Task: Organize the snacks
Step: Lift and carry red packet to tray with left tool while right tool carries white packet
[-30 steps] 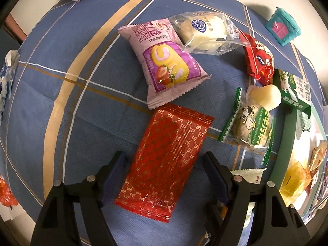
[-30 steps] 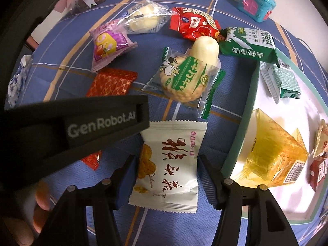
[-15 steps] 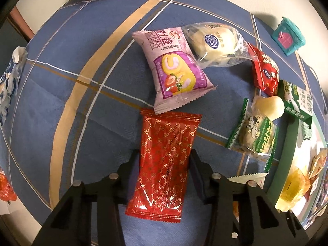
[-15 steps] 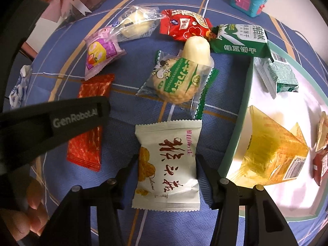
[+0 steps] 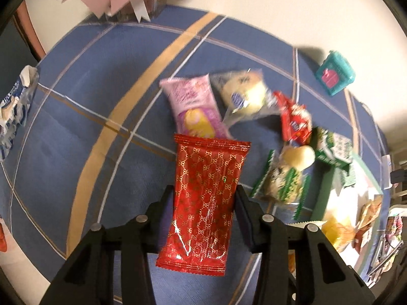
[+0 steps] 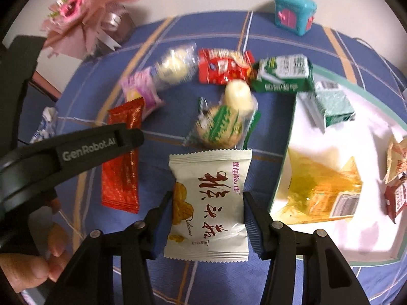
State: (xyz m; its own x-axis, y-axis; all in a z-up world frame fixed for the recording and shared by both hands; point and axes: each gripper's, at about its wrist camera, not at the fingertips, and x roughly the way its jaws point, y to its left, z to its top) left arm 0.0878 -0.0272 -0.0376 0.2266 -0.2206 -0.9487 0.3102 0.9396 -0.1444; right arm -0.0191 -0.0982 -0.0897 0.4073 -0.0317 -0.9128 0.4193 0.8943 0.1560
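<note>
Snacks lie scattered on the blue cloth (image 5: 76, 152); in the left wrist view the left gripper (image 5: 204, 213) has its jaws clamped on a red packet (image 5: 203, 203). In the right wrist view the right gripper (image 6: 207, 225) pinches a white packet (image 6: 211, 203), beside the tray (image 6: 279, 183).

Warm, fairly dim indoor light is falling from above on my bench (image 5: 76, 117). Both fisheye views are bending the cloth's stripes and darkening into a black ring at the edges. The red packet (image 5: 206, 198) and the white packet (image 6: 211, 203) are staying sharp, with small glints shining on their wrappers, while the snacks behind them are smearing with motion blur. The teal box (image 5: 334, 76) is casting a soft shadow on the wall.
</note>
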